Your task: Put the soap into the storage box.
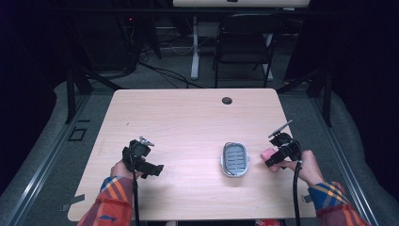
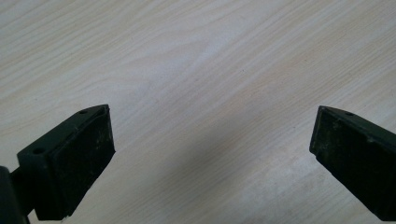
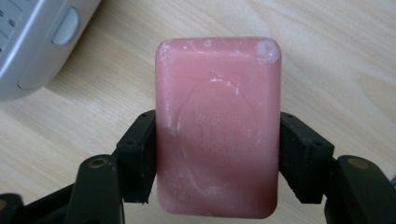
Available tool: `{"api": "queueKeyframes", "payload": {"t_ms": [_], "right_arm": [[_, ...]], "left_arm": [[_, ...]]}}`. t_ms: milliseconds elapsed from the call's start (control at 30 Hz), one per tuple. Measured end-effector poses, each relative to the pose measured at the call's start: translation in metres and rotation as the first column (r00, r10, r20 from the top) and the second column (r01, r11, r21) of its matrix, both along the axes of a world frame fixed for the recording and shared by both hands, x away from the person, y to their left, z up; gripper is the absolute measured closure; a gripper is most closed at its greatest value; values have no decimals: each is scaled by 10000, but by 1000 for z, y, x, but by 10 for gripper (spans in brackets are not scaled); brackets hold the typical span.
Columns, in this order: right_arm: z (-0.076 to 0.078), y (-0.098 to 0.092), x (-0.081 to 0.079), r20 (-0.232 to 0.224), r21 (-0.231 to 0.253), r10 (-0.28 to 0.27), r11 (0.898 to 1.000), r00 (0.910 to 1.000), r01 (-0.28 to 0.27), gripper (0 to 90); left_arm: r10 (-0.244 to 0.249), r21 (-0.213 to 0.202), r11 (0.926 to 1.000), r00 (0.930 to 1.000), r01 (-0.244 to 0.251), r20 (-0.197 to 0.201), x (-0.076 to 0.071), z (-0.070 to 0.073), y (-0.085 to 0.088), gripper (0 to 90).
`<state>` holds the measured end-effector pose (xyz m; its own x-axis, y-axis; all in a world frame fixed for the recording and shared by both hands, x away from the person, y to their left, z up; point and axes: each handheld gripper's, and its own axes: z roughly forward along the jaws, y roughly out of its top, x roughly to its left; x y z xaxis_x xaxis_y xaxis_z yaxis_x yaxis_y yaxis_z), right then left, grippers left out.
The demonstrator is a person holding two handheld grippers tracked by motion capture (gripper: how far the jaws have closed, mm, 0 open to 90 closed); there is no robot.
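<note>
Pink soap bar (image 3: 218,126), smooth, rounded and embossed with an oval in the right gripper view, sits clamped in the right tongs (image 1: 275,157) beside a grey ribbed soap dish (image 1: 235,159), while the left tongs (image 2: 212,154) gape over pale wood-grain surface (image 2: 201,60).

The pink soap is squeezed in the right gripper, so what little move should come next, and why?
Probably carry the pink soap a short way toward the grey soap dish. The right gripper already has its jaws pressed on both long sides of the bar, and the dish sits just beside it on the table with nothing in it. The left gripper stands open over bare wood.
</note>
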<state>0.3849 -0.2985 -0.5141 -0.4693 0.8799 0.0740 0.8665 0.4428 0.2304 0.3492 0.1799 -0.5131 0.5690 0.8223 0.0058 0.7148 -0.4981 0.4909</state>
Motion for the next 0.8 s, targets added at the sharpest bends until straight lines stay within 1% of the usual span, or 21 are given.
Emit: {"api": "queueKeyframes", "payload": {"t_ms": [33, 67, 100, 133, 200, 267, 300, 333, 367, 400, 467, 533, 567, 600, 633, 667, 700, 733, 767, 800], "right_arm": [[0, 1, 1, 64, -15, 67, 10000, 10000, -67, 365], [3, 1, 2, -152, -151, 135, 9998, 9998, -137, 365], [2, 3, 2, 129, -38, 117, 9999, 9998, -116, 365], [3, 3, 3, 119, -84, 141, 9999, 9998, -140, 365], [5, 3, 4, -67, -178, 292, 9994, 9996, -293, 365], [6, 3, 5, -63, -219, 410, 9989, 9991, -411, 365], [6, 4, 3, 88, -83, 186, 9998, 9998, -186, 365], [7, 3, 4, 78, -135, 339, 9993, 9994, -338, 365], [9, 3, 4, 23, -164, 290, 9994, 9996, -289, 365], [9, 3, 3, 131, -167, 318, 9994, 9994, -316, 365], [12, 3, 3, 194, -77, 220, 9997, 9996, -218, 365], [16, 3, 2, 257, -22, 237, 9997, 9994, -237, 365], [18, 3, 2, 202, 51, 323, 9995, 9993, -324, 366], [19, 4, 2, 293, 172, 219, 9996, 9993, -225, 365], [23, 4, 3, 247, -92, 388, 9992, 9989, -385, 365], [26, 4, 4, 267, -113, 486, 9988, 9985, -483, 365], [26, 6, 3, 394, 64, 330, 9994, 9987, -333, 366], [29, 6, 5, 310, -138, 521, 9986, 9982, -517, 366], [32, 7, 6, 317, -124, 641, 9979, 9974, -637, 365], [32, 8, 6, 381, -40, 598, 9982, 9975, -596, 365]], "left_arm": [[3, 10, 10000, 10000, -3, 1, 0, 0, 0, 0], [10, 7, 10000, 10000, -10, 4, 0, 0, 0, 0], [3, -12, 10000, 10000, -3, 9, 0, 0, 0, 0], [-4, -6, 10000, 10000, 4, -5, 0, 0, 1, 0], [-8, 10, 10000, 10000, 8, -14, 0, 0, 0, 0], [-4, 17, 10000, 10000, 4, 6, 0, 0, 0, 0], [-6, 18, 10000, 10000, 6, 1, 0, 0, 0, 0], [-5, 13, 10000, 10000, 5, 11, 0, 0, 0, 0], [-11, 14, 10000, 10000, 11, 7, 0, 0, 0, 0], [-11, 13, 10000, 10000, 11, 12, 0, 0, 0, 0], [-12, 14, 10000, 10000, 12, 4, 0, 0, 0, 0], [-16, 8, 10000, 10000, 16, 8, 0, 0, 0, 0], [-8, 18, 10000, 10000, 8, 10, 0, 0, 0, 0], [-11, -2, 10000, 10000, 11, 20, 0, 0, 0, 0], [-15, 0, 10000, 10000, 15, 6, 0, 0, 0, 0], [-18, 10, 10000, 10000, 18, 3, 0, 0, 0, 0], [-11, 4, 10000, 10000, 11, 3, 0, 0, 0, 0], [-6, 8, 10000, 10000, 6, 14, 0, 0, 0, 0], [-8, 0, 10000, 10000, 8, 17, 0, 0, 0, 0], [-8, 6, 10000, 10000, 8, 18, 0, 0, 0, 0]]}}
